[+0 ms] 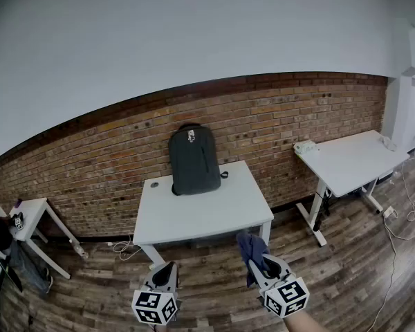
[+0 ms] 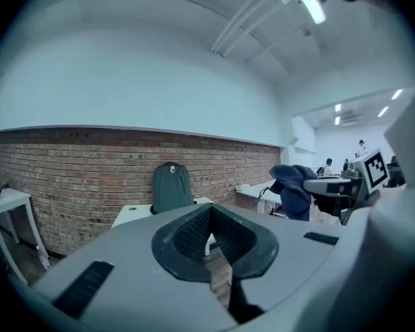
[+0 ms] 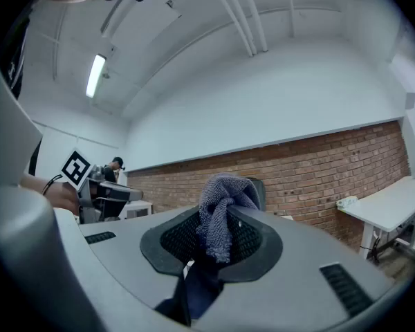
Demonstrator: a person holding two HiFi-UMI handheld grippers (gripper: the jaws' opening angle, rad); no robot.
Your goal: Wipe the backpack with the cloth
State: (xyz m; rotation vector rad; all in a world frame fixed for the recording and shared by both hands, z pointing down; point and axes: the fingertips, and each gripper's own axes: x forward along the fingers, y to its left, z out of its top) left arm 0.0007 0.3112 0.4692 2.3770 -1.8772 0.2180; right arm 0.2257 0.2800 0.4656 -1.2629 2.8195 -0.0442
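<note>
Right claw (image 3: 220, 232) grips the cloth (image 3: 220, 200), left claw (image 2: 211, 239) seemingly closed empty; hard wiping could topple the upright backpack (image 1: 194, 159)

Left gripper (image 1: 167, 272) and right gripper (image 1: 257, 265) look alike: pale grey jaws lined with black ribbed pads (image 2: 190, 237), and a black ribbed rectangle set into each jaw behind the pads. At each gripper's rear sits a white cube (image 1: 154, 307) with black square markers.
</note>
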